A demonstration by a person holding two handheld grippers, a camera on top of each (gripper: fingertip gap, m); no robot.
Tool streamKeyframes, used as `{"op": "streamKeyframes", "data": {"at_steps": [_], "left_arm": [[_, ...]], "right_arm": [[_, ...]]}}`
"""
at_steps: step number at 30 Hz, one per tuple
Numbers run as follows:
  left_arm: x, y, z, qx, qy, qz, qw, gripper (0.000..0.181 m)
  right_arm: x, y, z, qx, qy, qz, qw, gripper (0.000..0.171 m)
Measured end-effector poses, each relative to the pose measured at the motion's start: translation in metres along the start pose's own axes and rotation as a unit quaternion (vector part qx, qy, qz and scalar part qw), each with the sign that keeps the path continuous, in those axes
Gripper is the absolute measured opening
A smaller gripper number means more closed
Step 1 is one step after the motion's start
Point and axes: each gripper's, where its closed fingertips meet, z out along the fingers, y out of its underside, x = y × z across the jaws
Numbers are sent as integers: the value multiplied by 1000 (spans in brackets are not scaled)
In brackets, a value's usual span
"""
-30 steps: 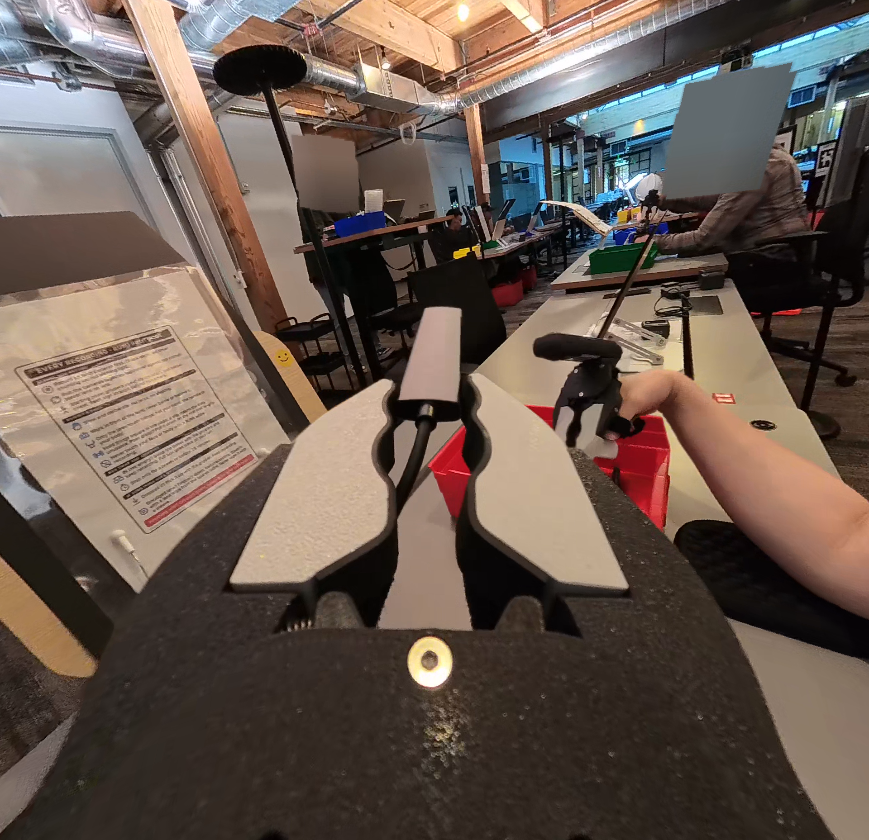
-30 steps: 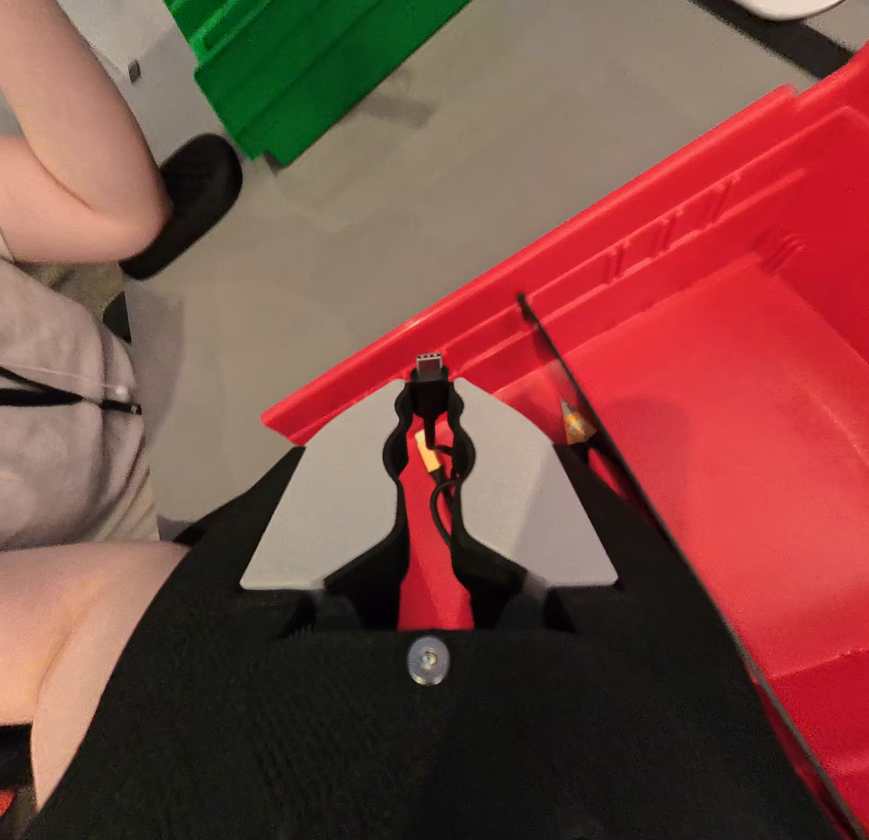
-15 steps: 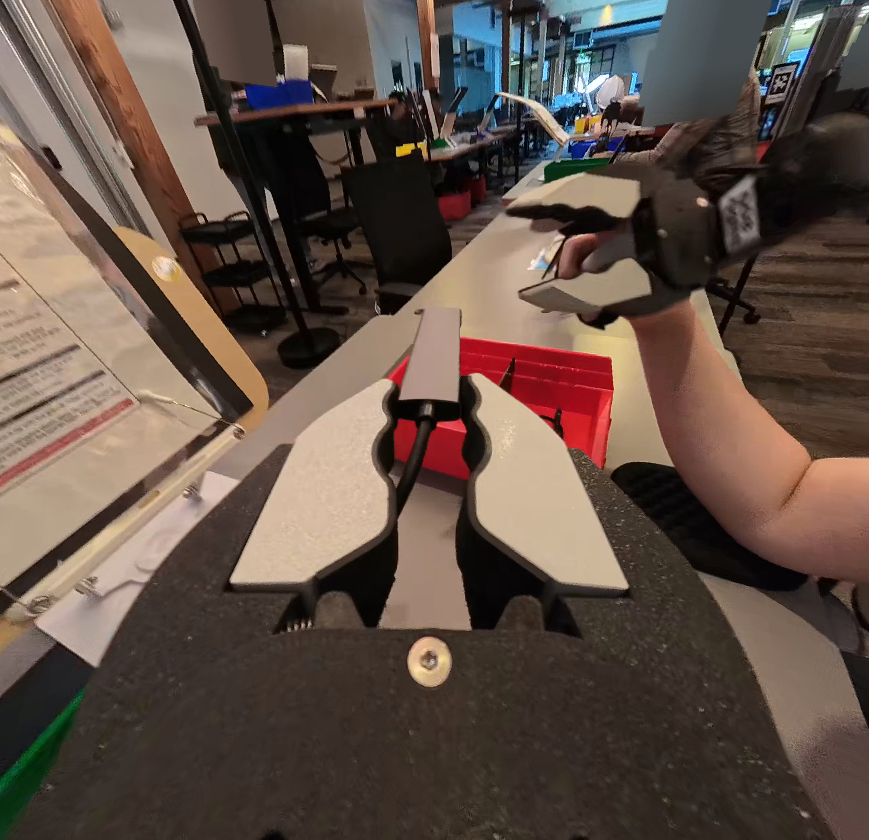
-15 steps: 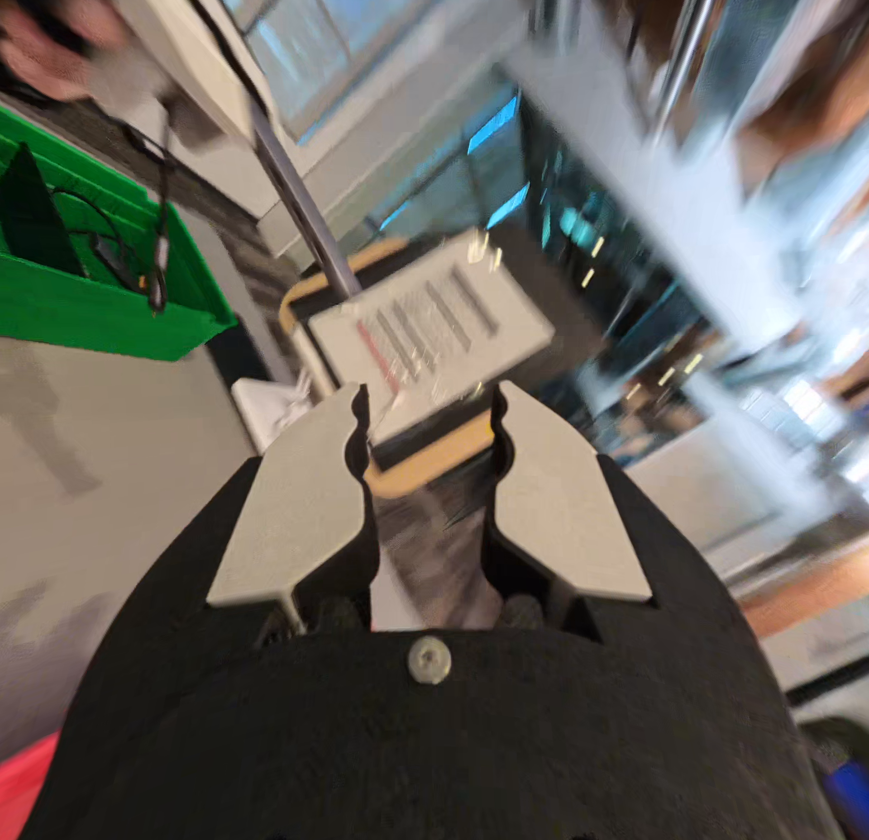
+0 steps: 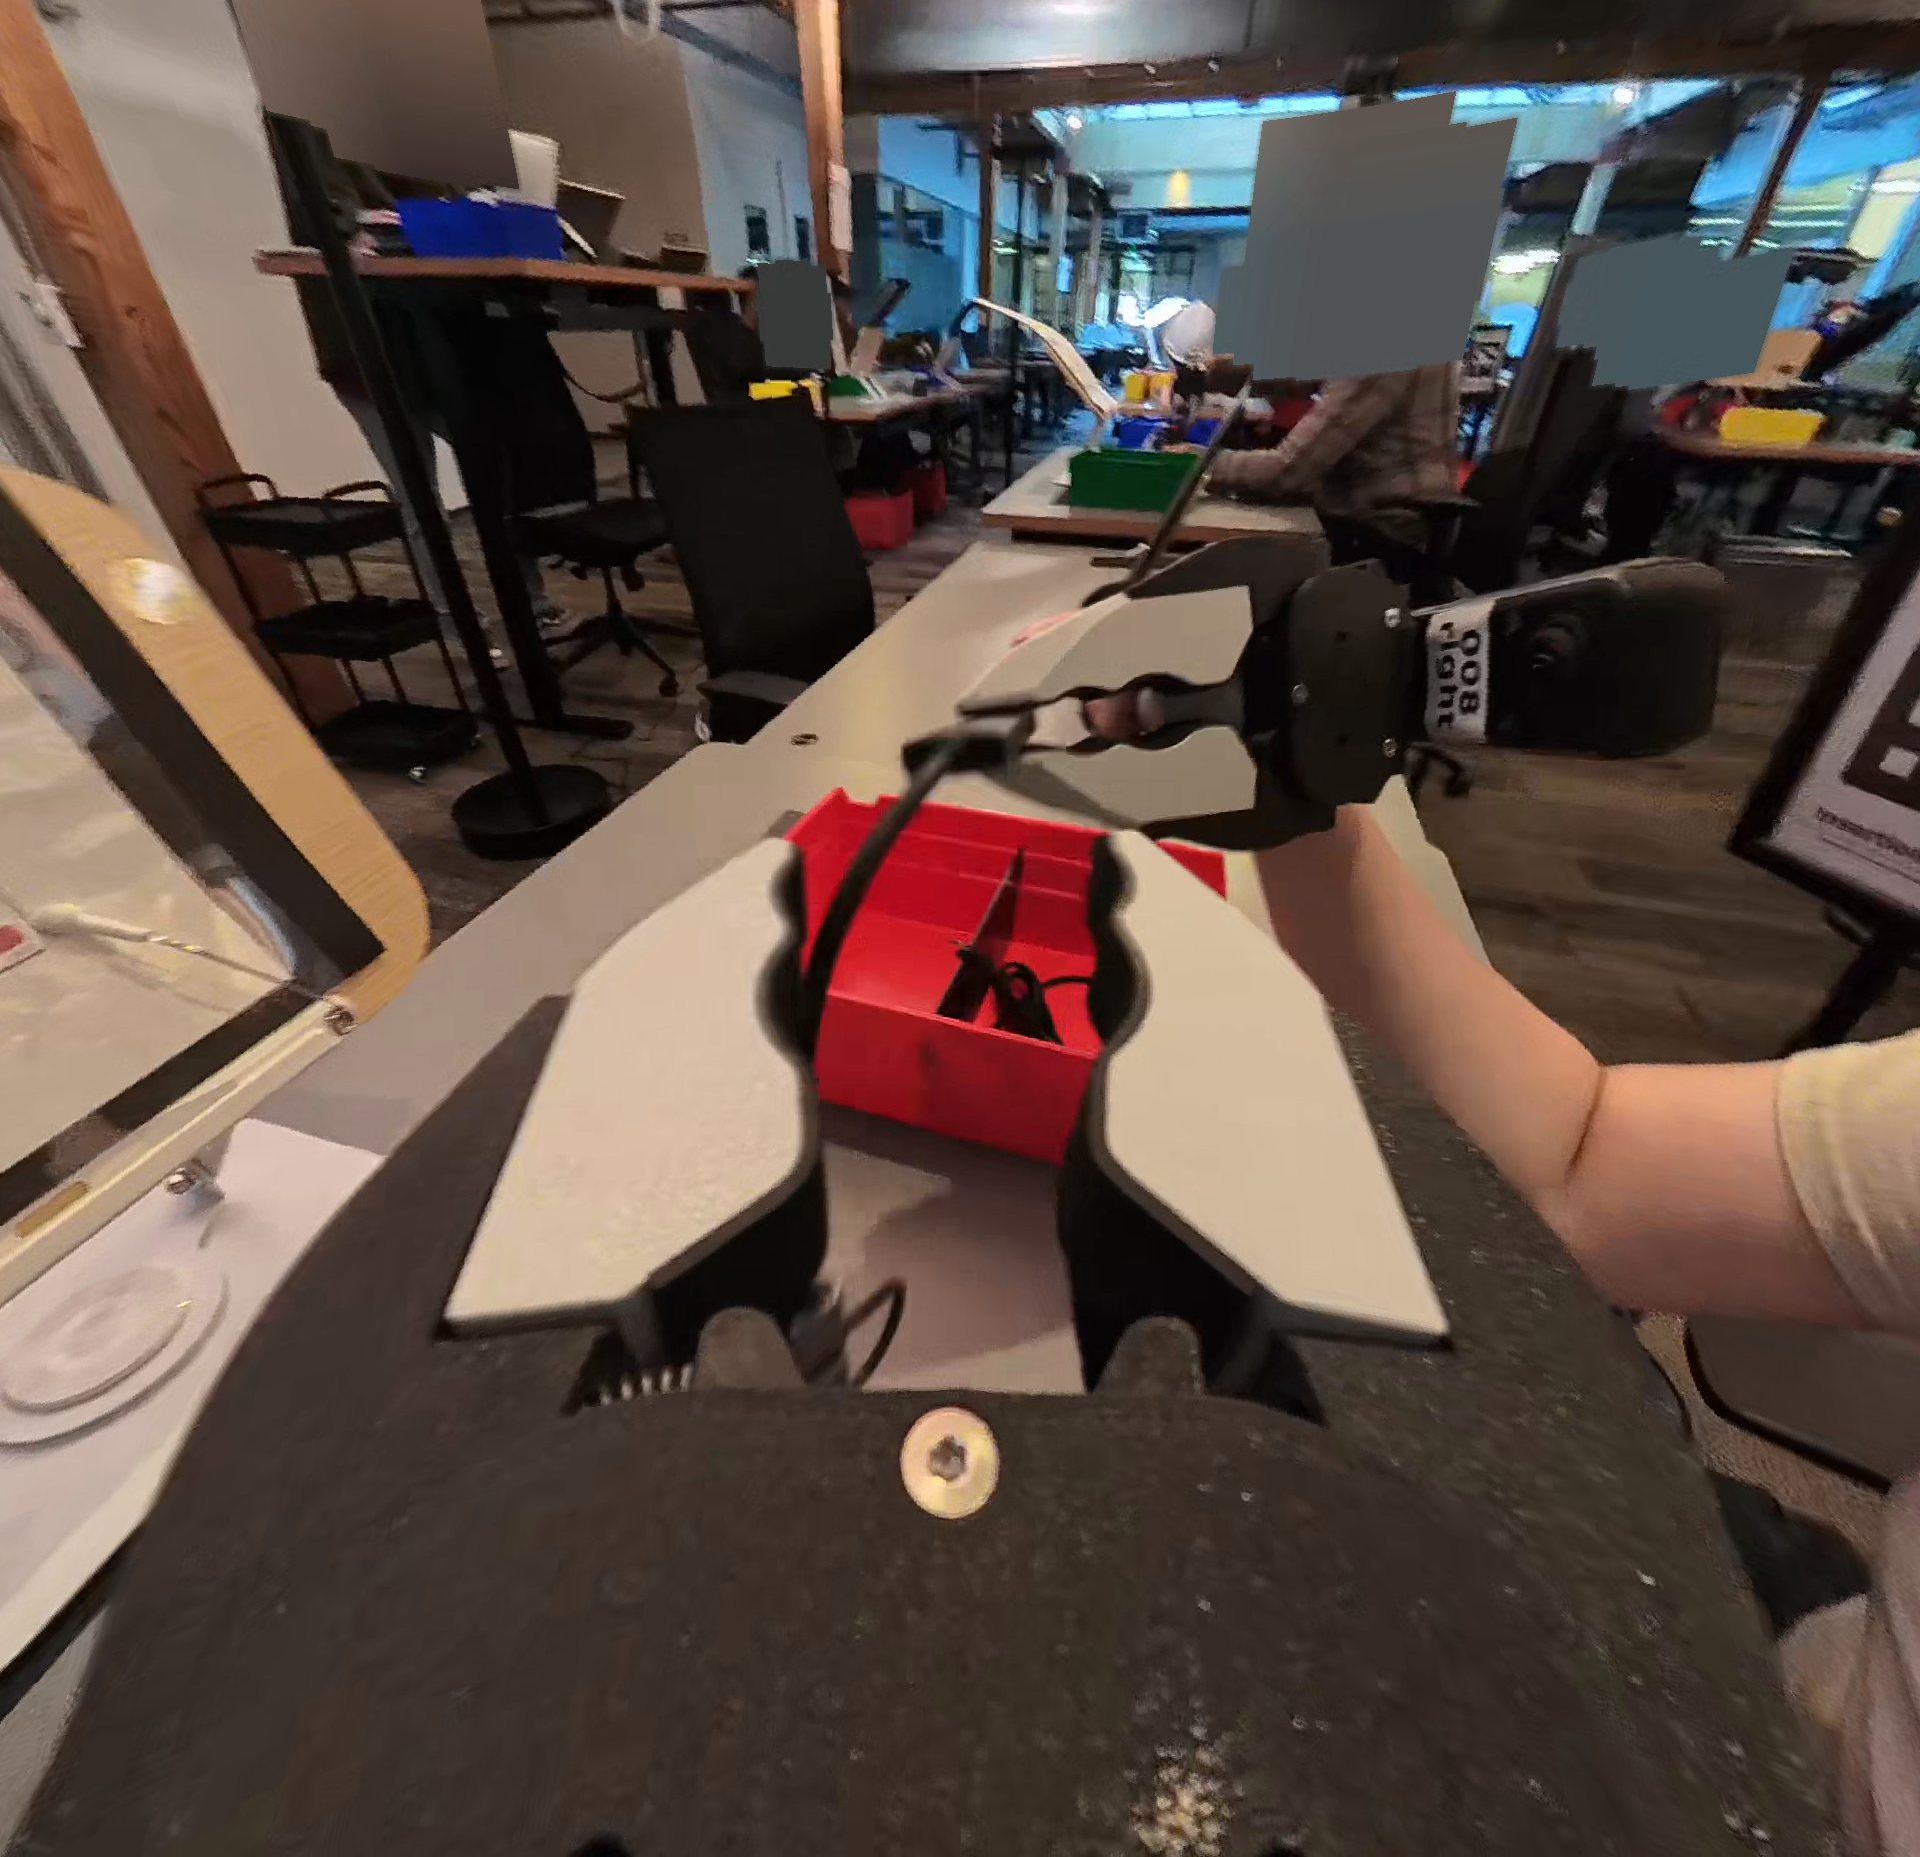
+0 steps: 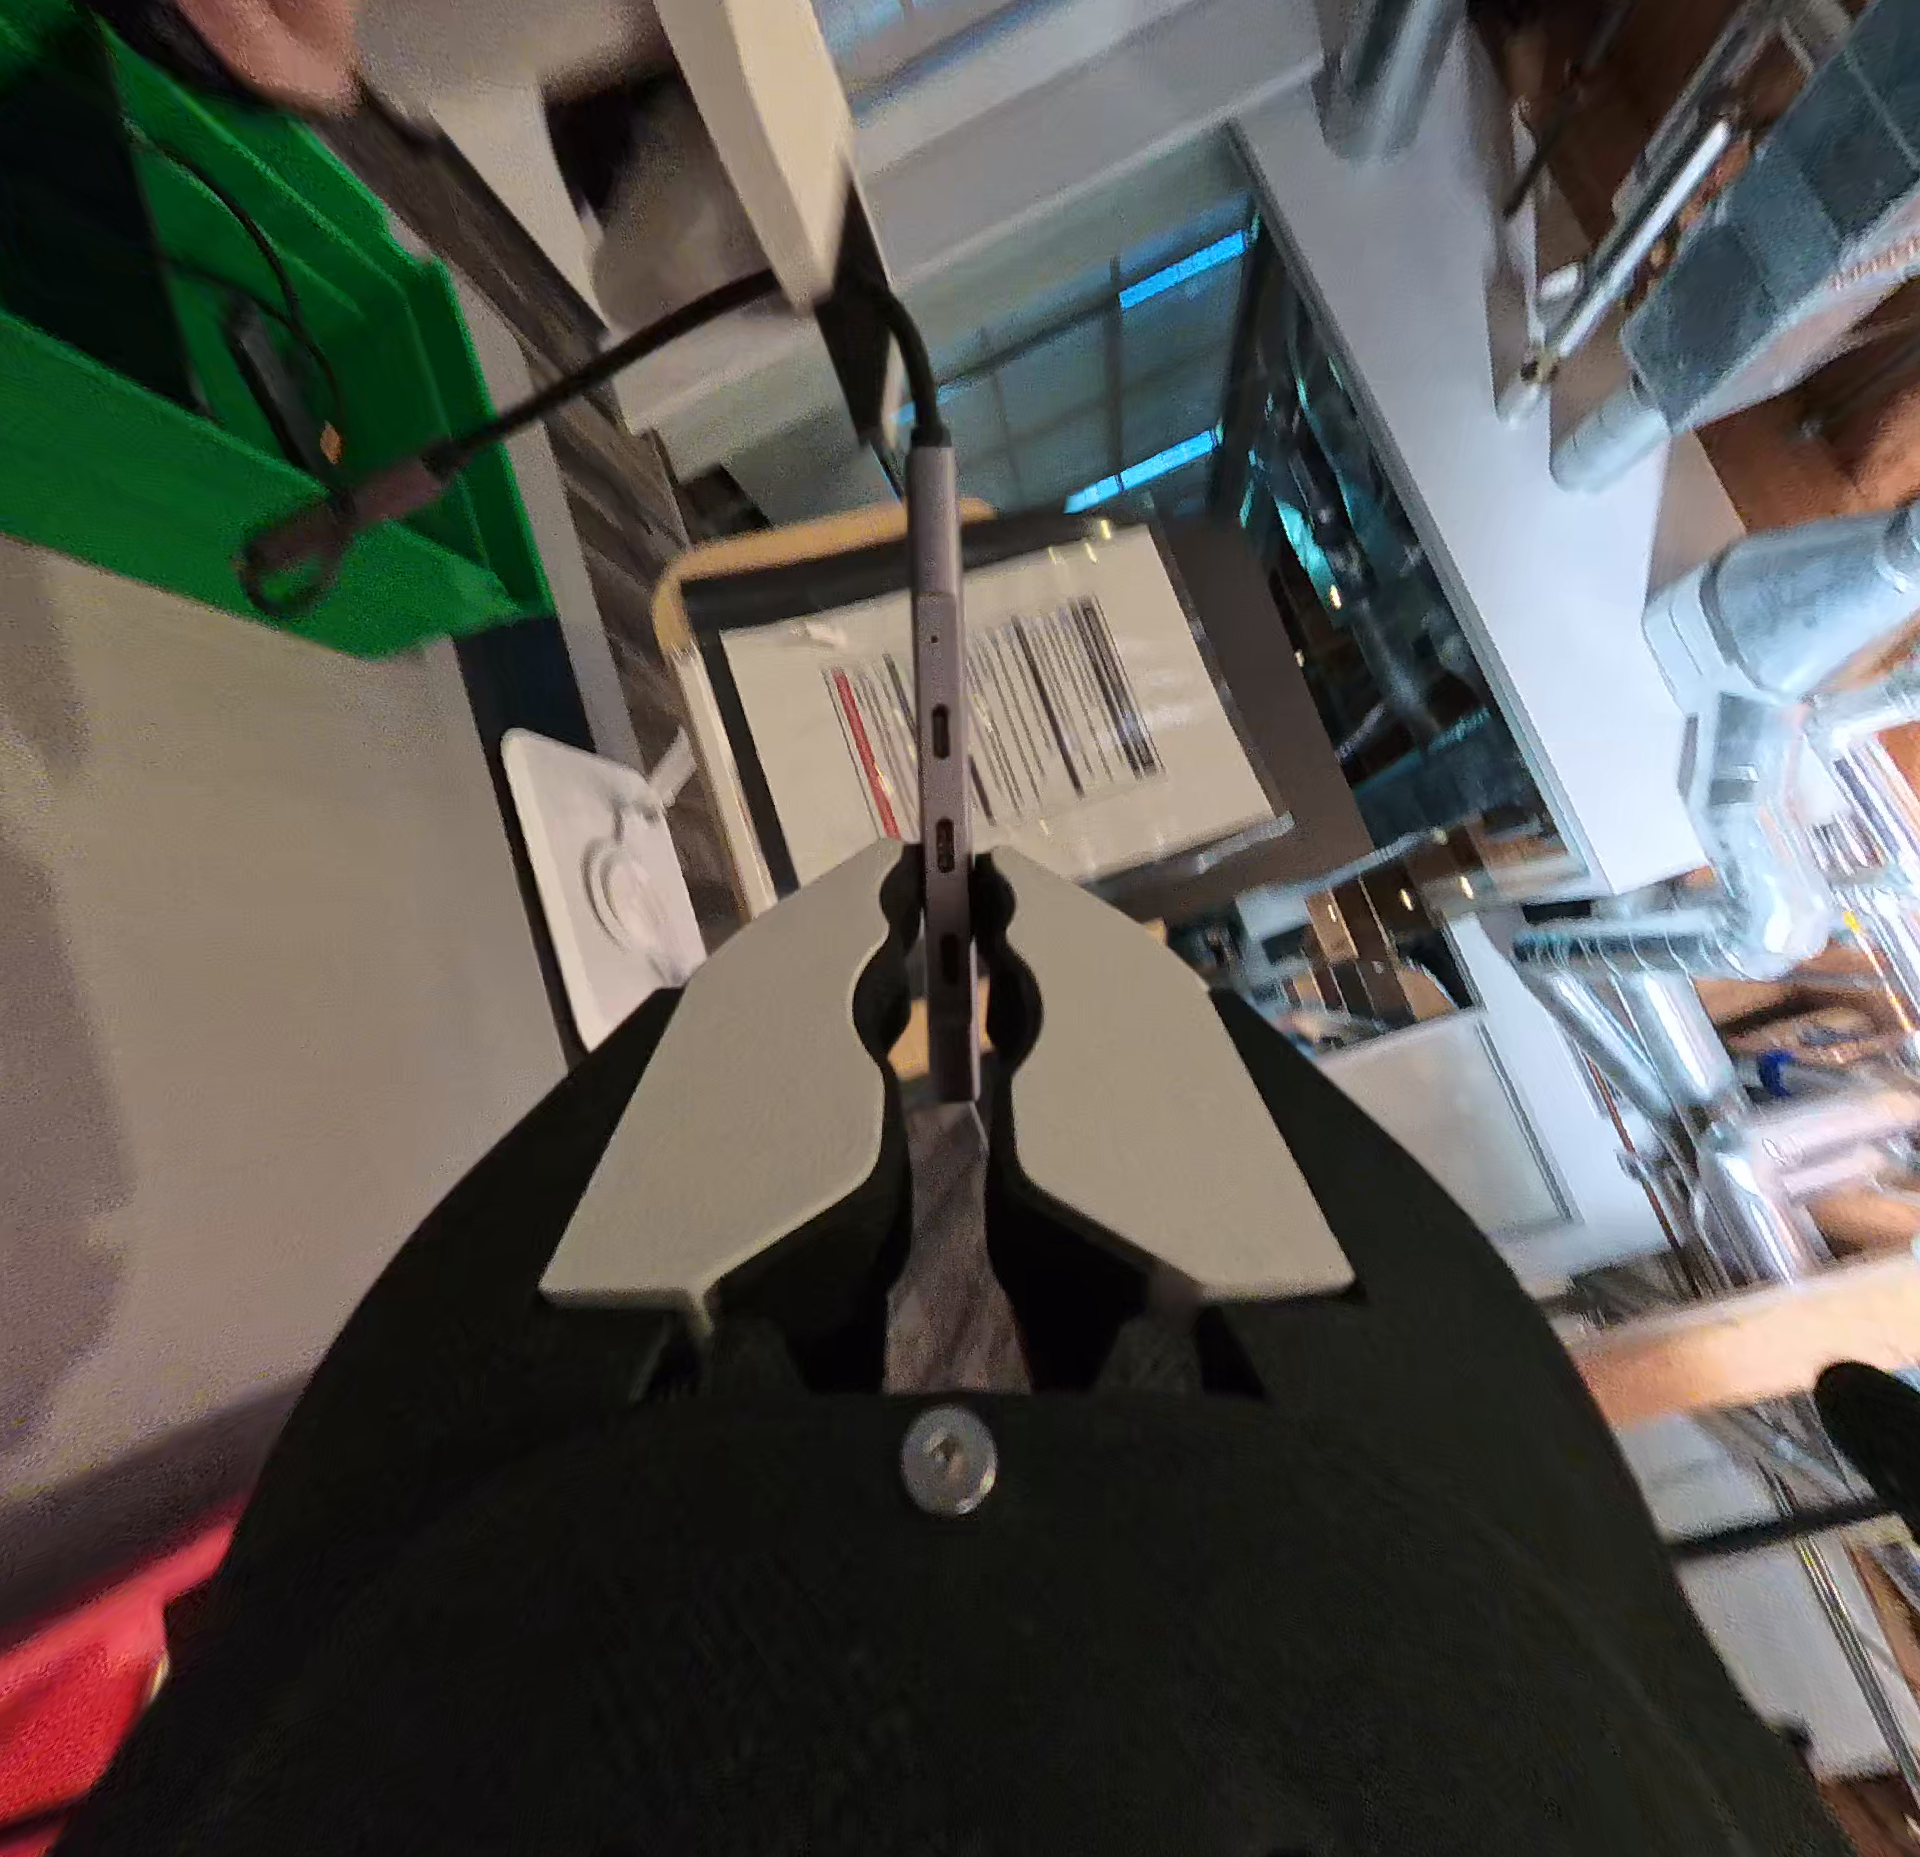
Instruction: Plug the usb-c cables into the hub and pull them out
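There are two grippers: the left gripper, with its fingers apart, and the right gripper, closed on the one hub. Three ports show along the hub's narrow edge. One black lead hangs from the hub. One red bin sits mid-tabletop, with one black divider and one coiled black cable inside. There are two green bins: one at the tabletop's left edge, one on the farther table.

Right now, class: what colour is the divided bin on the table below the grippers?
Red. The bin shows best in the left wrist view, between that gripper's open fingers.
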Motion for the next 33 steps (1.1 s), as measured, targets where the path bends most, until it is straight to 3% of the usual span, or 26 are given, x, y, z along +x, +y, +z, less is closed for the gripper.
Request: {"op": "streamKeyframes", "data": {"at_steps": [2,8,14,18,23,26,28,33], "left_arm": [[-9,-3,-8,4,-26,2,1000,60],[-17,-8,-27,10,-35,-4,999,57],[-19,-4,-27,-1,-32,-9,999,56],[-18,1,-24,-15,-30,-5,999,55],[-20,4,-24,-24,-30,-6,999,56],[-26,4,-32,-25,-40,-8,999,57],[-36,5,-43,-32,-63,-8,997,58],[-90,12,-101,-51,-200,-11,978,58]], "right_arm": [[15,31,-19,-37,6,29,999,10],[28,148,-86,-183,20,139,973,10],[-31,220,-97,-254,-85,223,937,10],[-73,239,-69,-258,-161,241,922,10],[-125,282,-49,-382,-232,224,866,13],[-124,292,-43,-416,-206,277,841,14],[-114,291,-43,-415,-180,308,837,31],[-81,283,-60,-389,-122,346,845,43]]}}
